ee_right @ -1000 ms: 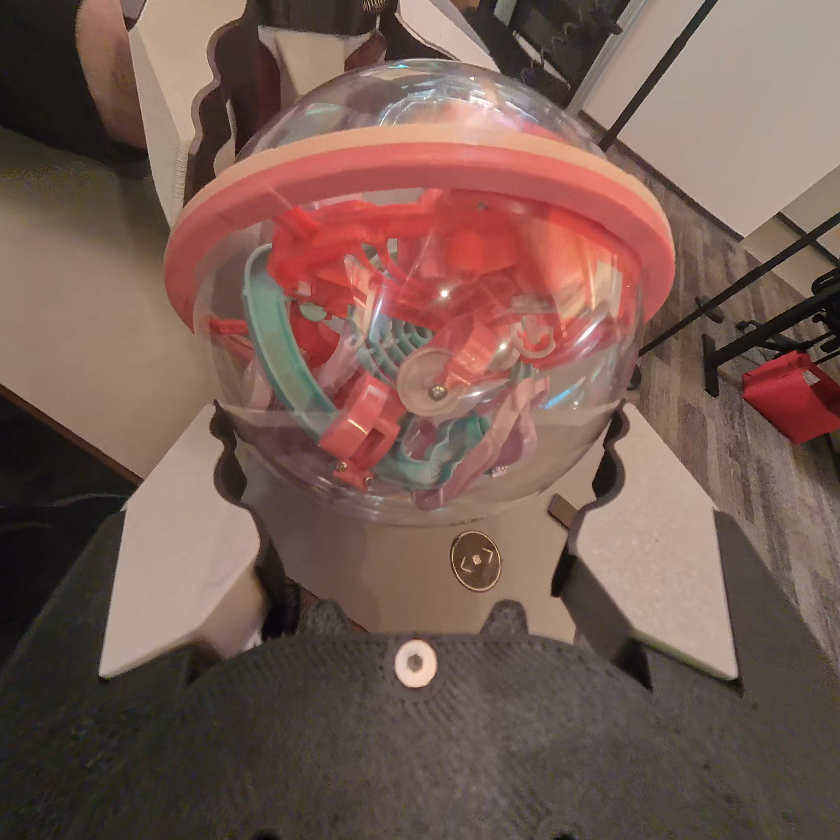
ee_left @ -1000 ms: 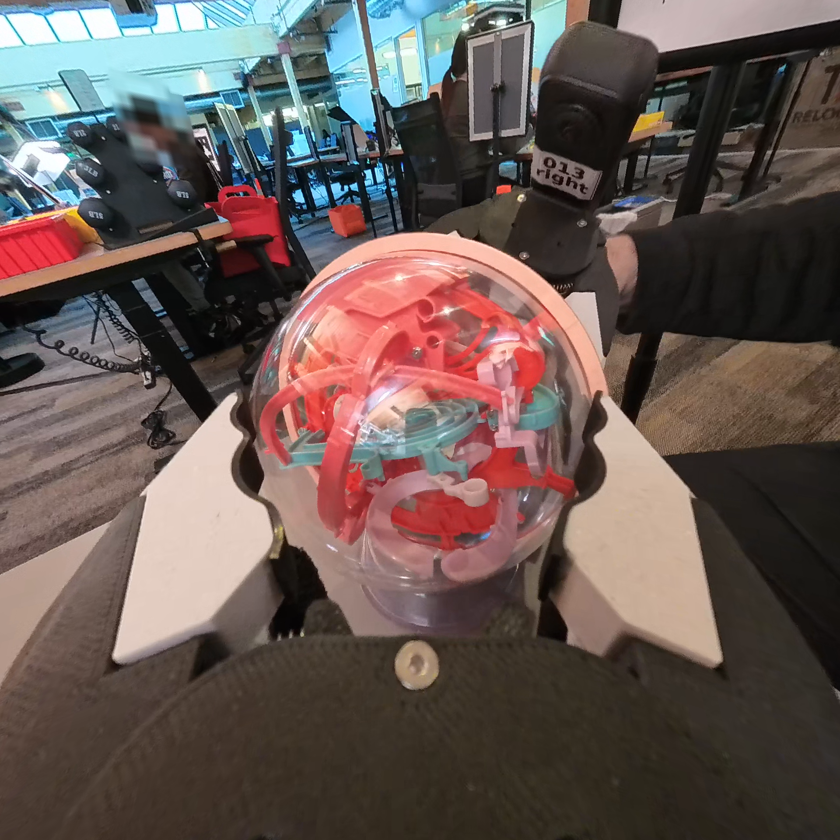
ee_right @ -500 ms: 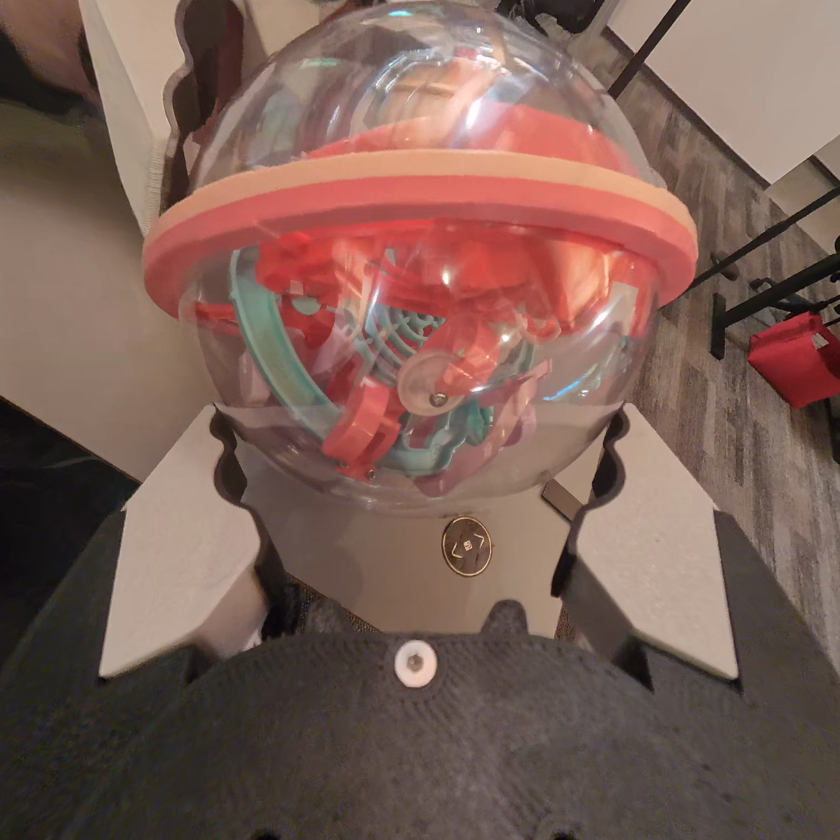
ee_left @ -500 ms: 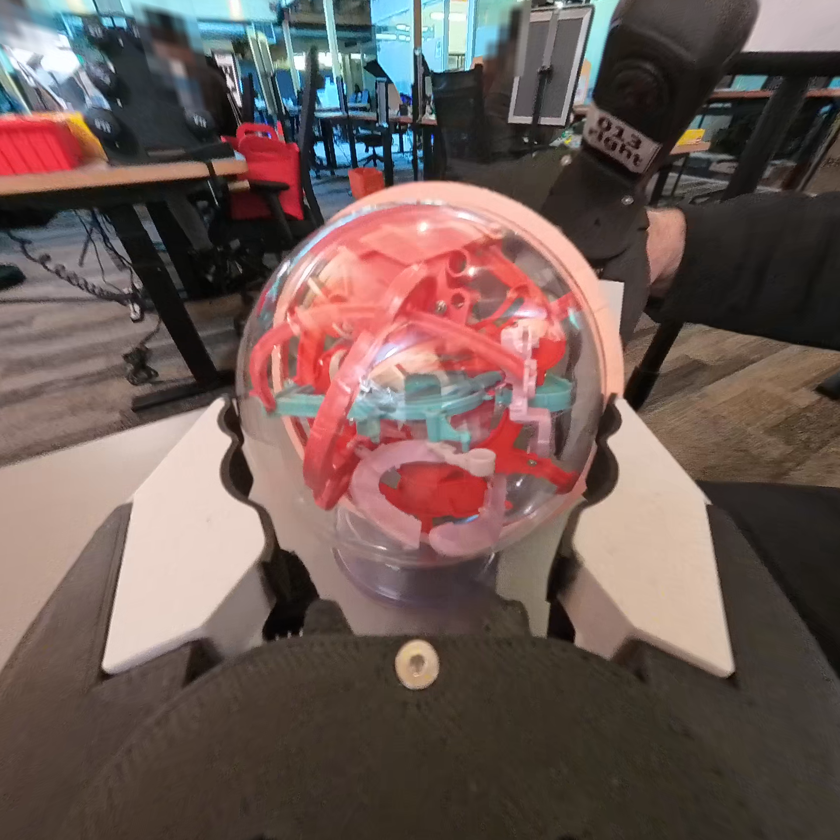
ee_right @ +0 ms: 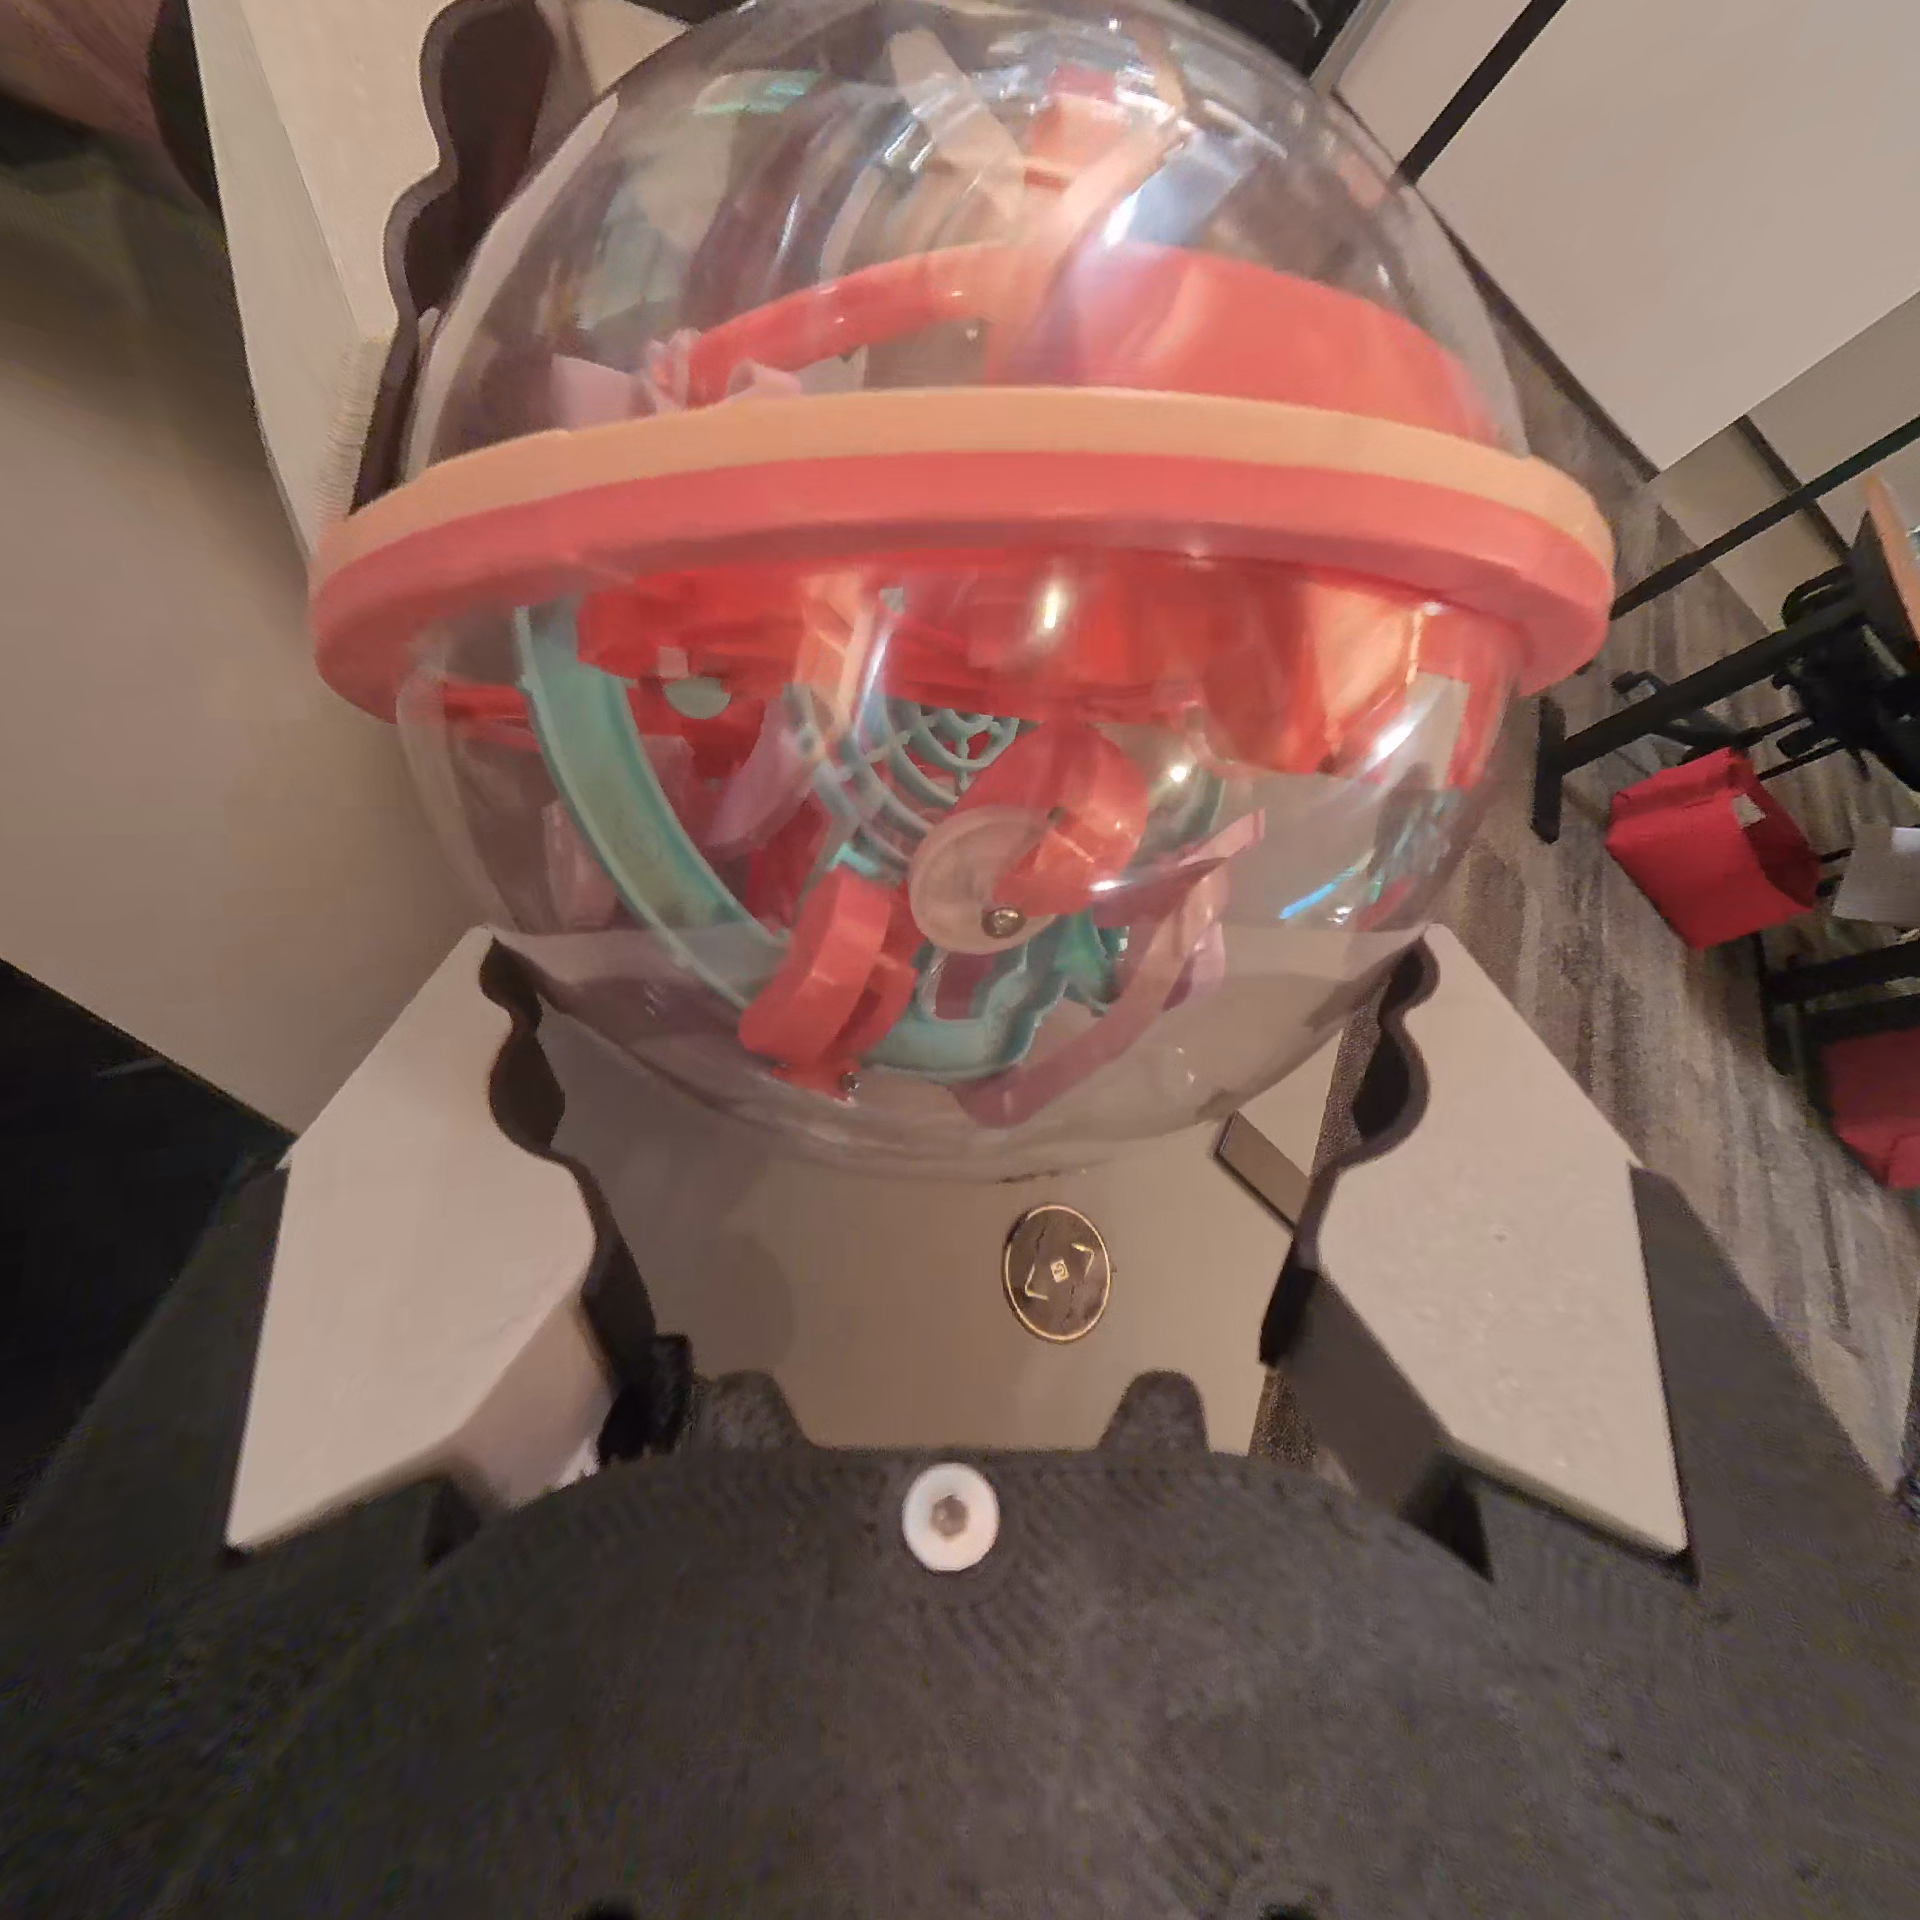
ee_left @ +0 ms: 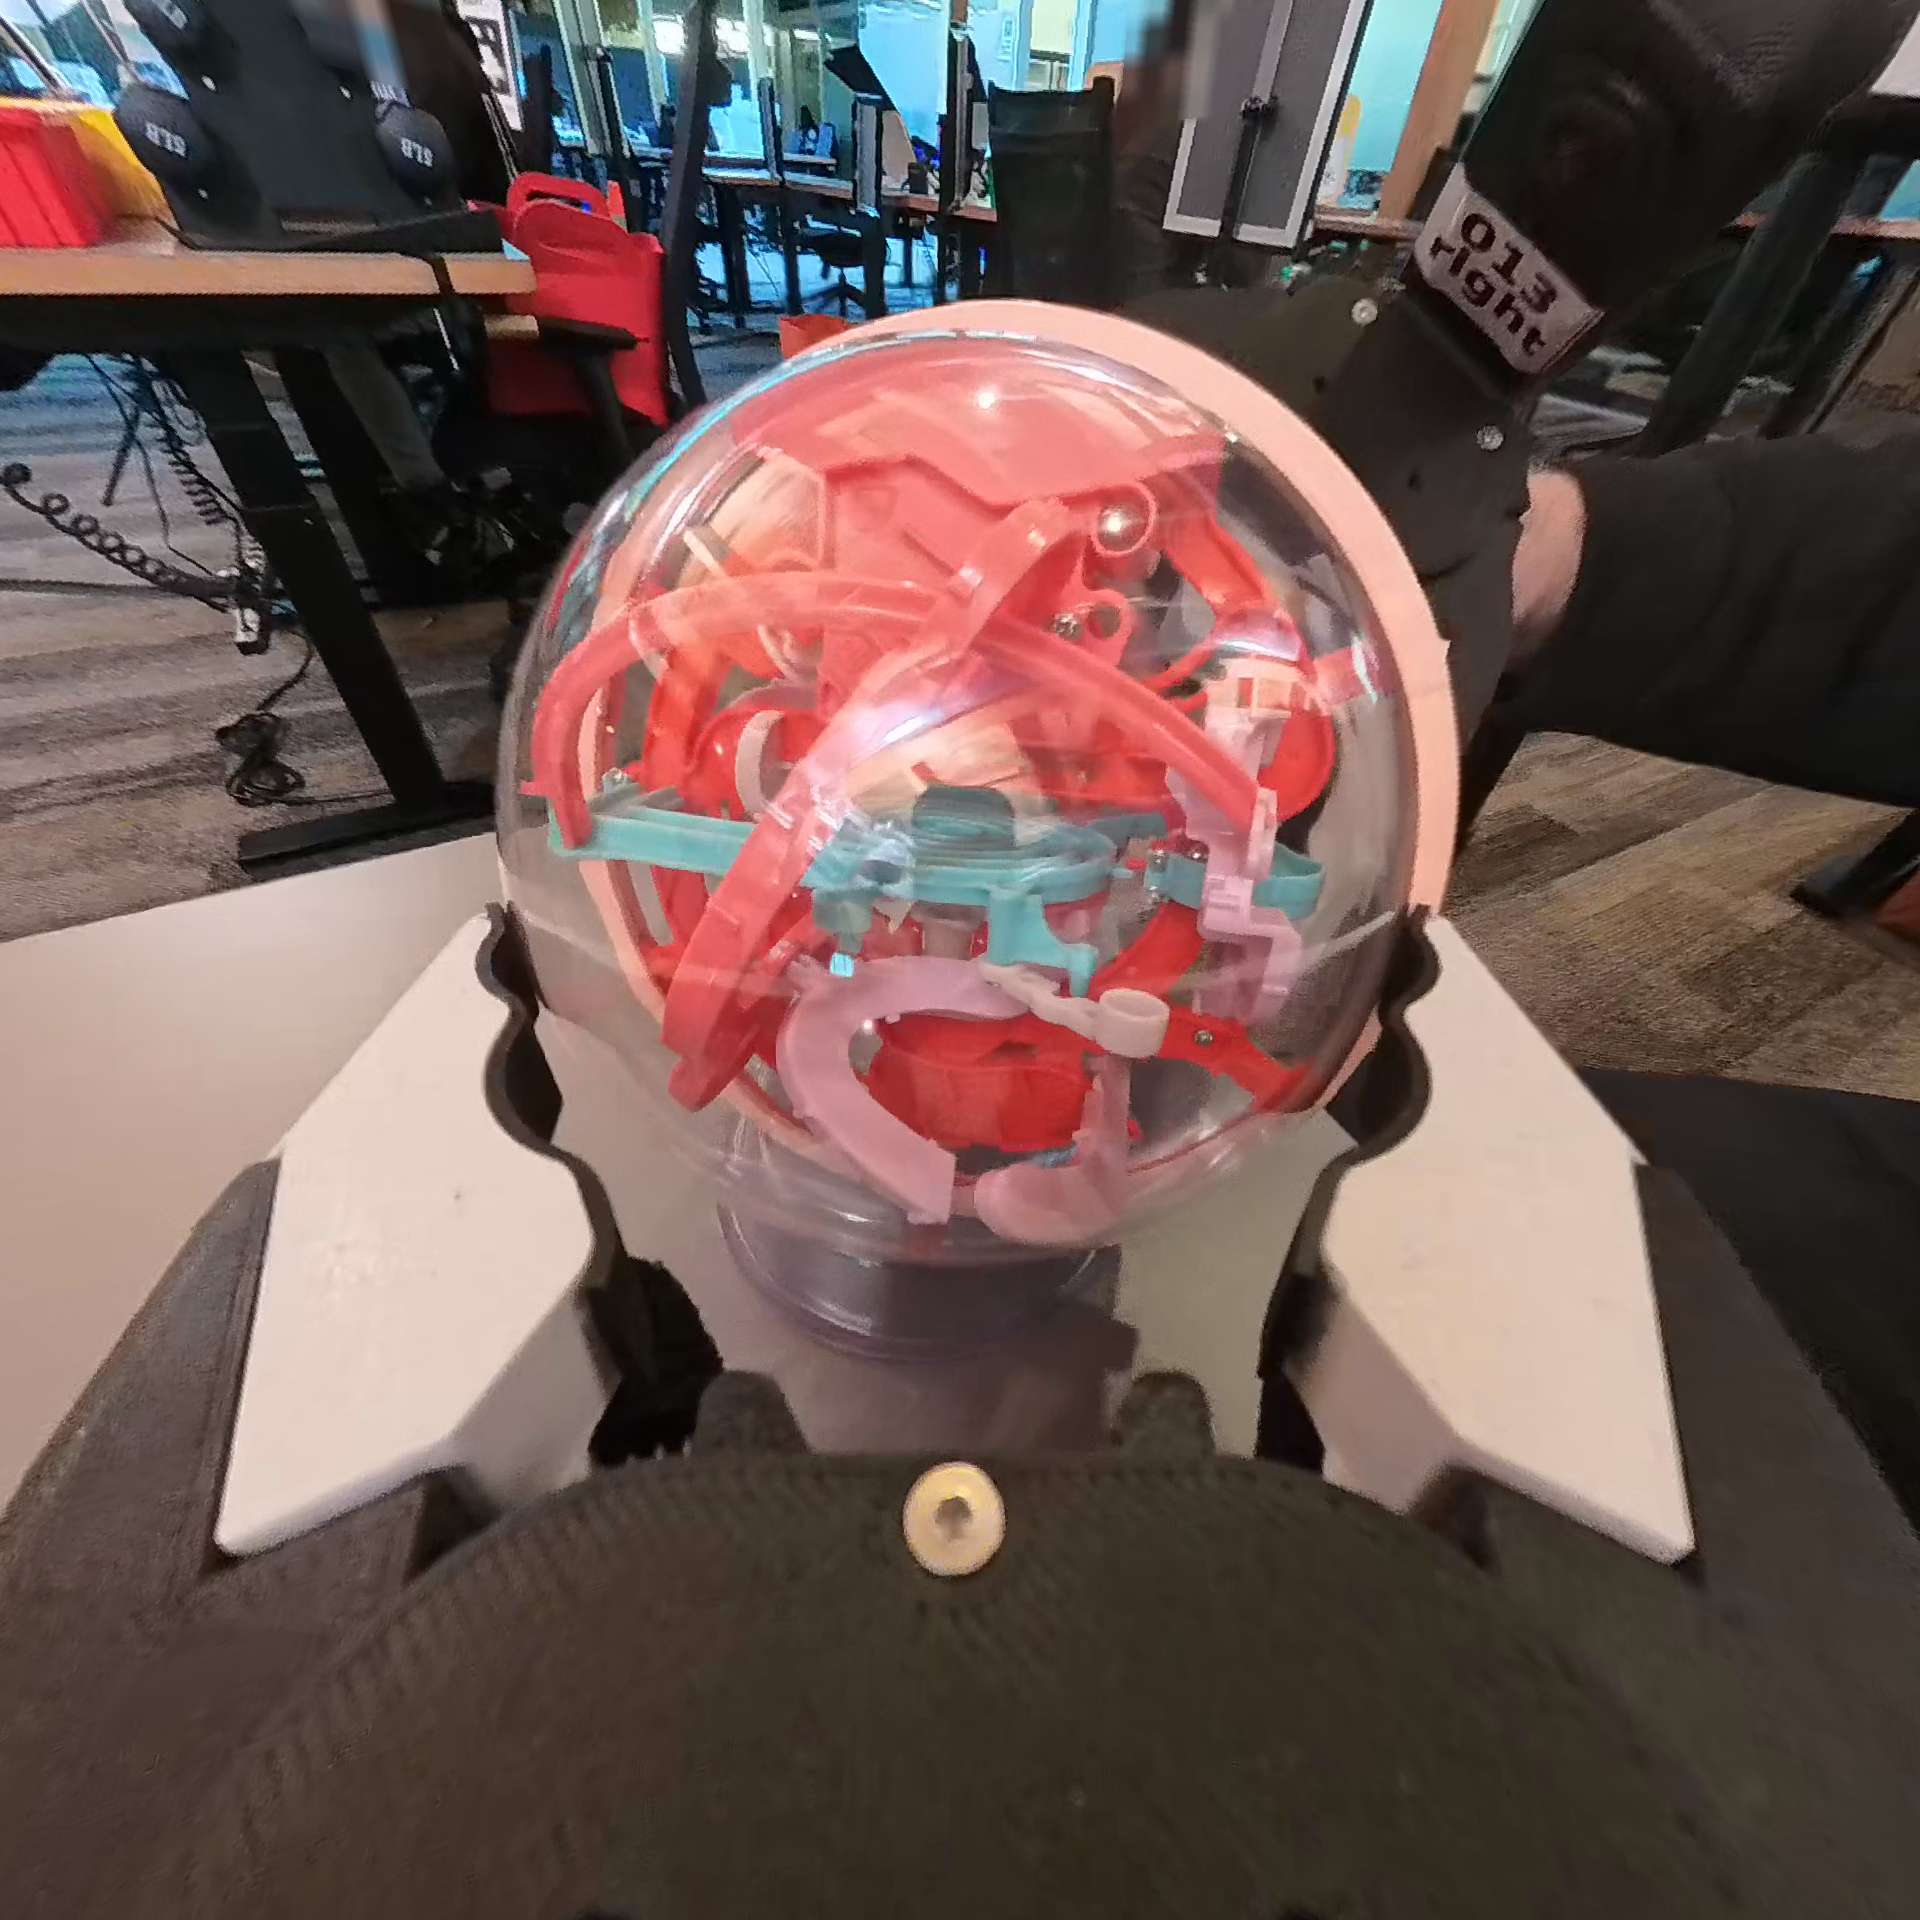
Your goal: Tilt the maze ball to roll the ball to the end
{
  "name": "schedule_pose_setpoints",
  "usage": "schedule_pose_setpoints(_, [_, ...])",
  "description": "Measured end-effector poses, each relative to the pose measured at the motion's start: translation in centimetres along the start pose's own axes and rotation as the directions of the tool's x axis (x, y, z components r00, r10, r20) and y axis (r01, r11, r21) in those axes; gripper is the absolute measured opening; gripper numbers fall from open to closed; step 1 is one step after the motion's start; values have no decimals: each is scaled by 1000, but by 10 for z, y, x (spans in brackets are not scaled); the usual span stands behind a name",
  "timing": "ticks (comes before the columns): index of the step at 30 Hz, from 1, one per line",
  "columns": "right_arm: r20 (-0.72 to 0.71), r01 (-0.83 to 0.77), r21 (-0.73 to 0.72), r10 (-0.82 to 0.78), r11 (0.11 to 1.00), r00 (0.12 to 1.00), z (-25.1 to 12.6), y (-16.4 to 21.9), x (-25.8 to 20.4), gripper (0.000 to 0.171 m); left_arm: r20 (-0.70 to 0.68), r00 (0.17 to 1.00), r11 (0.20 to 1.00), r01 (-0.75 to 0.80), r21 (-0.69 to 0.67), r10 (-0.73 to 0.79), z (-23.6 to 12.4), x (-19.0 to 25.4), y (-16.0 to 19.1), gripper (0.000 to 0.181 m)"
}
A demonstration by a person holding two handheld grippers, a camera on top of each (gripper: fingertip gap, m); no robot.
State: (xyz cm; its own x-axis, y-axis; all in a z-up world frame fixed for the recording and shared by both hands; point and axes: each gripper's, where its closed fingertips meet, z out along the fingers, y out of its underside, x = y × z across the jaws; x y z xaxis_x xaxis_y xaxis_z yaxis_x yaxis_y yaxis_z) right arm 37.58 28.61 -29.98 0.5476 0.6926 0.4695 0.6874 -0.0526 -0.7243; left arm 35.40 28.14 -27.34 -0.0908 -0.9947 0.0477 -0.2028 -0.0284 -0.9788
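The maze ball (ee_left: 966, 790) is a clear sphere with red, teal and pink tracks inside and a pink ring around it. My left gripper (ee_left: 956, 935) is shut on it, one white finger on each side. A small steel ball (ee_left: 1117, 517) sits on a red track near the top. In the right wrist view the maze ball (ee_right: 956, 644) fills the middle, its ring (ee_right: 956, 520) running level across. My right gripper (ee_right: 956, 966) is also shut on the sphere's lower half. The right gripper's black body (ee_left: 1455, 343) shows behind the sphere, and a left finger (ee_right: 301, 208) shows behind it in the right wrist view.
A clear round base (ee_left: 914, 1299) shows under the sphere. The beige table (ee_right: 156, 623) lies below, with a brass-coloured disc (ee_right: 1055, 1283) set in it. A person's dark sleeve (ee_left: 1714, 623) is on the right. Desks (ee_left: 260, 270), red bags (ee_right: 1704, 852) and carpet lie beyond.
The sphere has tipped: in the right wrist view the ring sits lower and more of the far dome shows. The left view has swung down, bringing the table in. Both grips hold.
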Motion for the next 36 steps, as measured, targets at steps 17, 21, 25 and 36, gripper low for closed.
schedule_pose_setpoints(17, [-48, 16, 11, -16, 1000, 999, 2, -2, -3, 155, 4, 998, 996, -63, 59, 63, -5, 2, -1, 153])
schedule_pose_setpoints(21, [-60, 14, 22, -12, 1000, 998, 2, -1, -3, 155, -5, 997, 995, -73, 65, 74, -4, 2, -1, 153])
schedule_pose_setpoints(25, [-78, 23, 36, -20, 999, 997, 0, 0, -2, 155, -12, 996, 994, -92, 61, 93, -2, 3, -2, 153])
schedule_pose_setpoints(36, [-100, 47, 20, -45, 999, 994, 0, 2, -1, 155, 3, 992, 990, -127, 61, 127, -1, 3, -2, 153])
